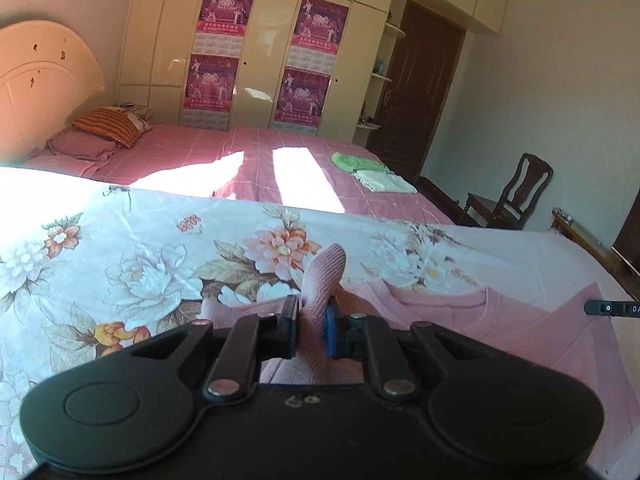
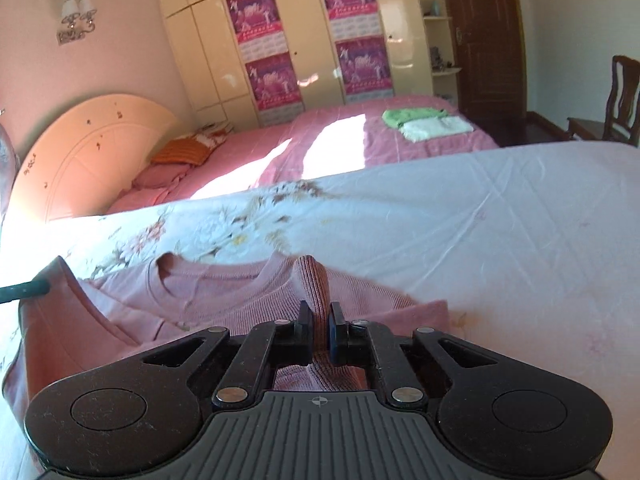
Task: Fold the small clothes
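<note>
Nearest the lens in each view, a tool is seen pressed together on a ribbed pink cuff. The left tool (image 1: pixel 313 322) pinches one sleeve end (image 1: pixel 325 276), which stands up between its pads; the right tool (image 2: pixel 320 330) pinches the other sleeve end (image 2: pixel 314 288) in the same way. The pink sweater (image 1: pixel 460 320) is spread flat on the flowered bedspread (image 1: pixel 132 264), neckline away from the tools, its body lying between them.

The step in hand is judged to be the sleeve fold: both cuffs are gripped, and neither is yet laid across the body. The next move probably calls for both cuffs to be carried inward over the chest and set down flat, without the body being dragged or bunched.

Beyond the sweater, a second bed with a pink cover (image 1: pixel 280 148) is shown, on which a green cloth (image 1: pixel 354 160) and a white cloth (image 1: pixel 384 180) lie folded and touching. A wardrobe (image 1: pixel 264 52) closes the scene.

The neckline (image 2: pixel 208 276) is shown fully only in the right view, as is a wall lamp (image 2: pixel 76 20). The tip of the opposite tool is glimpsed at the edge of each view. The flowers of the bedspread are shown clearly only in the left view.
</note>
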`<state>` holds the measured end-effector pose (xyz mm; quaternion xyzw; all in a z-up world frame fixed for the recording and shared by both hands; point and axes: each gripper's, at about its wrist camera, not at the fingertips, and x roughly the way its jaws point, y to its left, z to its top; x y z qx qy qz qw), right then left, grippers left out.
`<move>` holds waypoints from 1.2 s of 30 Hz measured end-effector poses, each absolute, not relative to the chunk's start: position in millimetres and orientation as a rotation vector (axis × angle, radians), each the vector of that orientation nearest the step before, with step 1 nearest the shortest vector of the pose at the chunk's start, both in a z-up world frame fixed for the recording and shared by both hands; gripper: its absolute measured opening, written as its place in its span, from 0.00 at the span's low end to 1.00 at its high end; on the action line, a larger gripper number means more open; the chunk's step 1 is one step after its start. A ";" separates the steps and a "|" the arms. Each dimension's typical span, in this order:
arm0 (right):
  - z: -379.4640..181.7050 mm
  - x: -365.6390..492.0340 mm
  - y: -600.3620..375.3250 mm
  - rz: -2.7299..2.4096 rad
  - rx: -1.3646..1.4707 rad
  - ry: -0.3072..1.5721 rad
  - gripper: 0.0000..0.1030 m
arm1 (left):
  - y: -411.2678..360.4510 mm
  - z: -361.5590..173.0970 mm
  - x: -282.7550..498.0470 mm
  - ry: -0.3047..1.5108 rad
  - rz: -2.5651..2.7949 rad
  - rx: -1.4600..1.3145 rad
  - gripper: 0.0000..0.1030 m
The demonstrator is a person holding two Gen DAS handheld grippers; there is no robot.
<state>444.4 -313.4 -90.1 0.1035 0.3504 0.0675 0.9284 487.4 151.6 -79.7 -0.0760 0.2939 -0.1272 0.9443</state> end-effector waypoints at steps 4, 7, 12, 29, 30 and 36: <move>-92.6 459.4 -316.9 0.066 0.243 0.717 0.06 | 148.2 -82.9 511.8 0.598 -0.211 -0.171 0.12; -99.9 476.7 -310.4 0.029 0.237 0.738 0.06 | 135.2 -93.3 527.5 0.604 -0.178 -0.131 0.12; -114.7 498.1 -310.2 -0.036 0.252 0.772 0.06 | 131.3 -113.4 538.7 0.633 -0.129 -0.127 0.12; -112.1 467.8 -305.4 -0.074 0.192 0.779 0.16 | 149.7 -124.7 489.9 0.727 -0.113 -0.039 0.61; -108.5 459.4 -302.0 -0.063 0.201 0.776 0.16 | 151.4 -125.3 483.6 0.737 -0.119 -0.029 0.61; -116.6 426.0 -270.6 -0.006 0.163 0.808 0.16 | 152.6 -141.8 460.2 0.819 -0.158 0.006 0.39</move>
